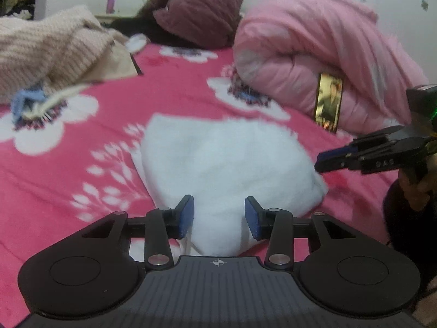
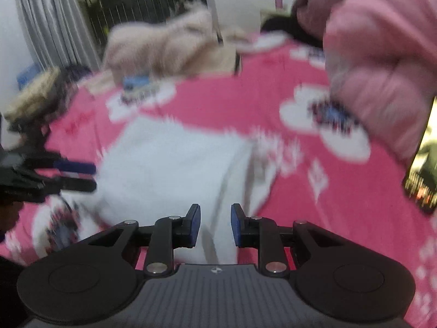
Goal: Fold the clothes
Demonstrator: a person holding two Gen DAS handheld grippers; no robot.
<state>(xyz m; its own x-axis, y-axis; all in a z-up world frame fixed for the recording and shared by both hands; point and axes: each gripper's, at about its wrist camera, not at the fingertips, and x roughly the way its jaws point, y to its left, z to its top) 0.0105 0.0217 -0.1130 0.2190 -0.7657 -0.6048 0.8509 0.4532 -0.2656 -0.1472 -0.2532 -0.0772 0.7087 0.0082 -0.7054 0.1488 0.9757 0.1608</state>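
**Now both grippers hang over the folded white garment**

Right now I see my left gripper (image 1: 219,217) with its blue pads (image 1: 185,216) parted and nothing pinched between them; the white garment (image 1: 224,164) only lies on the bed beneath the gap. My right gripper (image 2: 215,225) stands the same way, jaws a little narrower, released, with white cloth showing under the opening and not pressed by either pad.

That white garment (image 2: 169,164) sits folded into a compact bundle on the pink floral bedsheet (image 1: 82,169), near the middle of the bed. From the left wrist view, my right gripper comes in from the right edge, its tips just beside the bundle's right side; from the right wrist view (quite blurred) the left gripper (image 2: 82,175) reaches in from the left, its tips at the bundle's left side.

Further back, a cream knit sweater (image 1: 46,46) lies heaped at the left, a rolled pink quilt (image 1: 322,54) at the right with a phone (image 1: 329,101) leaning against it, and a maroon quilt (image 1: 199,8) behind
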